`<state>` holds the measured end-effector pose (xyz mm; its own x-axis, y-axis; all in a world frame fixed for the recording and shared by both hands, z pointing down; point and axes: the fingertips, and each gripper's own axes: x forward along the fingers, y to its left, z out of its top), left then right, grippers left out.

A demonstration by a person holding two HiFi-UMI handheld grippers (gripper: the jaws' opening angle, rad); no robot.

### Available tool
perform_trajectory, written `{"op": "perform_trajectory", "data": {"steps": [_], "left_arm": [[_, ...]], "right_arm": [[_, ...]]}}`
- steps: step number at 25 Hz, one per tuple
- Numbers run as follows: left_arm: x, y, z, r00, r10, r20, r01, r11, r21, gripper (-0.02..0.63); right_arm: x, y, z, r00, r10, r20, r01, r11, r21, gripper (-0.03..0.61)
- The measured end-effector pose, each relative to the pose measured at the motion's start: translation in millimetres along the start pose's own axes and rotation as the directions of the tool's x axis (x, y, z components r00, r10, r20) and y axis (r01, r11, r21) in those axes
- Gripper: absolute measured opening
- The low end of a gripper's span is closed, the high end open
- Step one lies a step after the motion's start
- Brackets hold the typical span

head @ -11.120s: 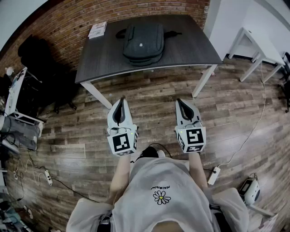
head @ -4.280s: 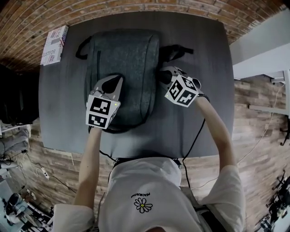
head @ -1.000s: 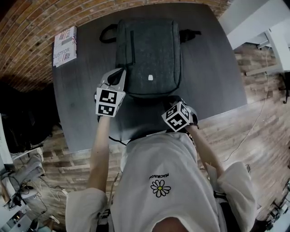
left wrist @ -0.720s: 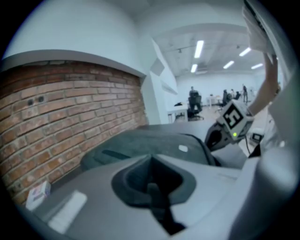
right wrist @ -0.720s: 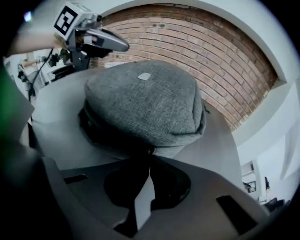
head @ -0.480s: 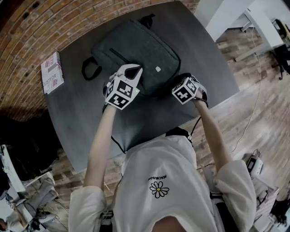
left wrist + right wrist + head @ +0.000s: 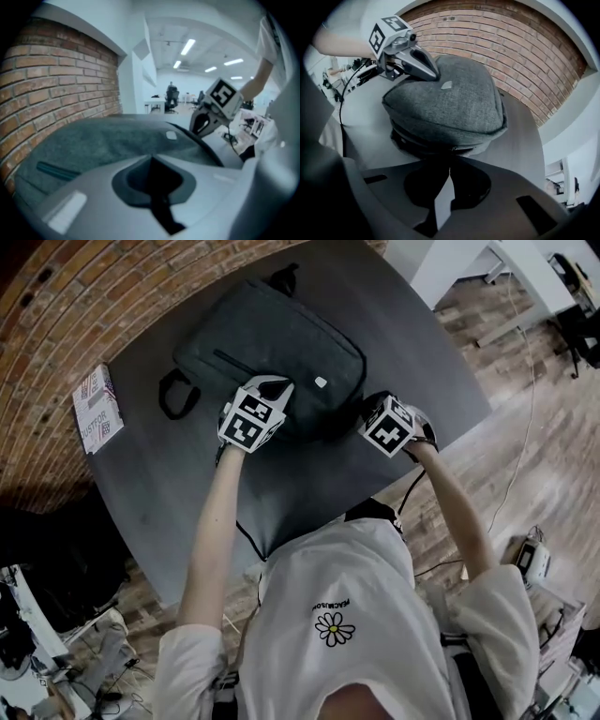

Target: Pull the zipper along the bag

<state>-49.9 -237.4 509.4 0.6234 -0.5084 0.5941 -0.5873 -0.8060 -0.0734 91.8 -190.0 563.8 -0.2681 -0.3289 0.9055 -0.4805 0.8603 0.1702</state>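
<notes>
Two hand-held grippers at one dark grey fabric backpack (image 7: 281, 338), flat on a dark grey worktop (image 7: 178, 493) beside a red brick wall (image 7: 56, 306). On the bag's top face, next to a small pale label (image 7: 321, 382), the left gripper (image 7: 275, 384), fingers pressed together with nothing visible between them. At the bag's side edge, the right gripper (image 7: 450, 152), tilted steeply down, fingers closed tip to tip against the dark zipper band (image 7: 412, 138); any puller pinched there too small to tell. Well apart from the bag, near the wall, a white printed box (image 7: 97, 411).
</notes>
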Motion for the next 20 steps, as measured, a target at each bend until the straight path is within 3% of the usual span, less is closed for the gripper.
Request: {"op": "perform_trajectory", "data": {"steps": [4,8,12,14,17,20], "left_arm": [[2,-1,0,1.000,-0.008,0.005,0.008,1.000,-0.016,-0.002],[4,-1,-1,1.000,-0.009,0.015,0.010,1.000,-0.016,-0.002],[3,0,-2,1.000,-0.008,0.021,0.008,1.000,-0.018,-0.002],[2,-2,-1,1.000,-0.010,0.019,0.010,1.000,-0.021,-0.002],[4,-3,1,1.000,-0.008,0.023,0.008,1.000,-0.017,-0.002],[4,-1,-1,1.000,-0.005,0.029,0.005,1.000,-0.009,-0.002]], "right_arm": [[-9,58,11,0.994,0.108,0.008,-0.108,0.993,-0.050,0.009],[-14,86,25,0.990,0.137,0.014,-0.137,0.990,0.028,0.011],[-12,116,49,0.982,0.187,0.013,-0.187,0.982,0.028,0.009],[-12,132,63,0.969,0.241,0.048,-0.244,0.966,0.083,0.014],[-3,142,79,0.955,0.277,0.109,-0.296,0.923,0.247,0.011],[13,153,95,0.958,0.256,0.128,-0.283,0.912,0.297,0.011]]}}
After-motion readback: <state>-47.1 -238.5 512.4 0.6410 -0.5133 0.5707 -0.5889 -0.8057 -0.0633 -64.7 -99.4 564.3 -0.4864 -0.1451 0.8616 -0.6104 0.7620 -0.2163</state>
